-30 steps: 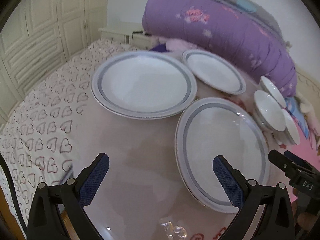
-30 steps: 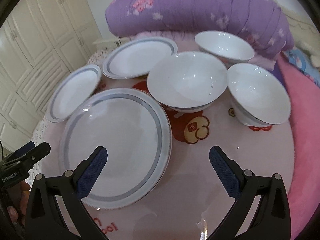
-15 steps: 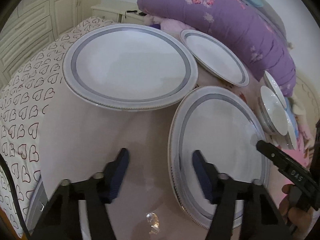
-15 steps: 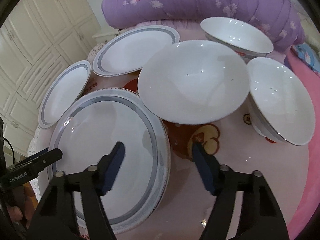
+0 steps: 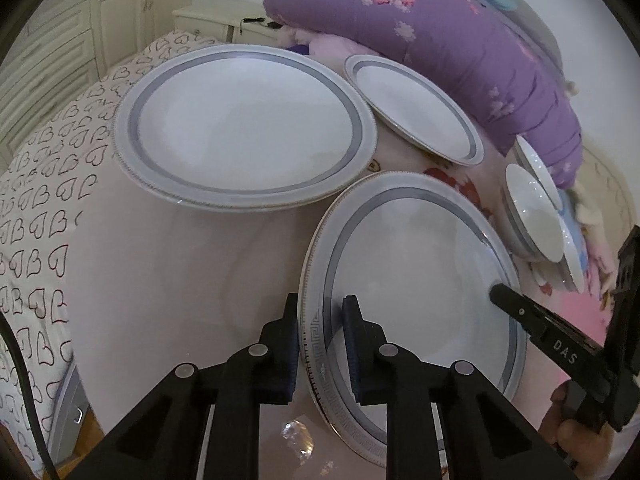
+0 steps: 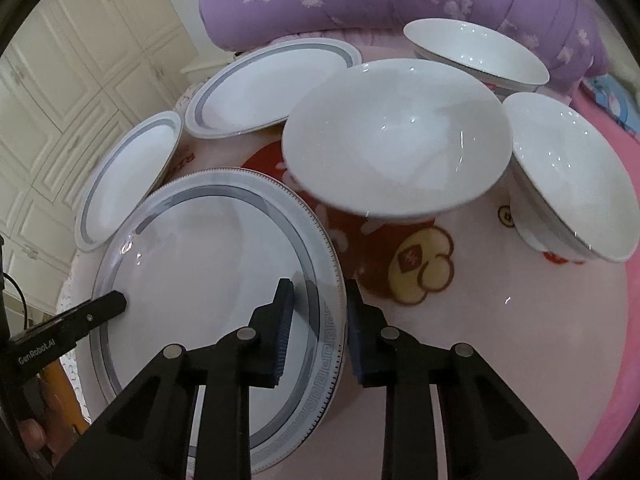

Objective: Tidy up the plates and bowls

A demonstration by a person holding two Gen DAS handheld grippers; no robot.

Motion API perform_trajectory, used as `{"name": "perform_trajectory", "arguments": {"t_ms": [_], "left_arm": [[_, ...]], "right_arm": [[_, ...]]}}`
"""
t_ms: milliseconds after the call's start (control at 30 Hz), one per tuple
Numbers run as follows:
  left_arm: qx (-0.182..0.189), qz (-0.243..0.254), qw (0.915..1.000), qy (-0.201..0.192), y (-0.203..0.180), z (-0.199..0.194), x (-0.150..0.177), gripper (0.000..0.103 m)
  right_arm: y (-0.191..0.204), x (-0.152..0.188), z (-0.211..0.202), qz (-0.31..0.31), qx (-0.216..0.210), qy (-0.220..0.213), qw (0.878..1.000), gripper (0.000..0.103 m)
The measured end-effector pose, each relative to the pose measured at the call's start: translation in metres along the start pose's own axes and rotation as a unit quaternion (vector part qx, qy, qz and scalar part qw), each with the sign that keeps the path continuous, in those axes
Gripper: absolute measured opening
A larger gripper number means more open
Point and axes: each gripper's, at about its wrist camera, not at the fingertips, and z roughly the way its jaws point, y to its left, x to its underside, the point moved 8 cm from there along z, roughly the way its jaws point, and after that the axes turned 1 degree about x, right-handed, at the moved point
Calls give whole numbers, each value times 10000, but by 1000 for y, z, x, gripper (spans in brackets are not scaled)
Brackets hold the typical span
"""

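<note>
A large white plate with a grey band, the near plate point(image 5: 412, 280) point(image 6: 208, 264), lies on the round pink table. My left gripper point(image 5: 320, 312) has that plate's left rim between its jaws, which are closing, and the pads press on it. My right gripper point(image 6: 318, 300) straddles the opposite rim, its jaws closing with a small gap still showing at the inner pad. A second large plate point(image 5: 244, 128) and a smaller plate point(image 5: 416, 108) lie beyond. Three white bowls point(image 6: 396, 136) point(image 6: 476, 52) point(image 6: 568, 176) stand to the right.
A rolled purple quilt point(image 5: 440, 40) borders the table's far side. To the left is a bed with a heart-print sheet point(image 5: 44, 200), with white cabinet doors point(image 6: 60, 80) behind it. A pink blanket point(image 6: 600, 320) lies on the right.
Both grippers went from wide open to nearly shut around opposite rims of the near plate. The left gripper moved down and forward toward the plates; the right one hardly moved.
</note>
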Motion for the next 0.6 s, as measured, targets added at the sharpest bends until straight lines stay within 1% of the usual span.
{"name": "perform_trajectory", "arguments": {"t_ms": [133, 367, 600], "left_arm": [[-81, -11, 10000, -52, 3, -2, 5, 17], [-214, -66, 9996, -185, 14, -18, 17, 18], [-238, -124, 9993, -253, 22, -47, 44, 18]], "right_arm": [[10, 13, -7, -48, -79, 32, 10000, 25], [36, 36, -21, -258, -211, 41, 9994, 25], [56, 56, -35, -411, -298, 44, 9987, 25]]}}
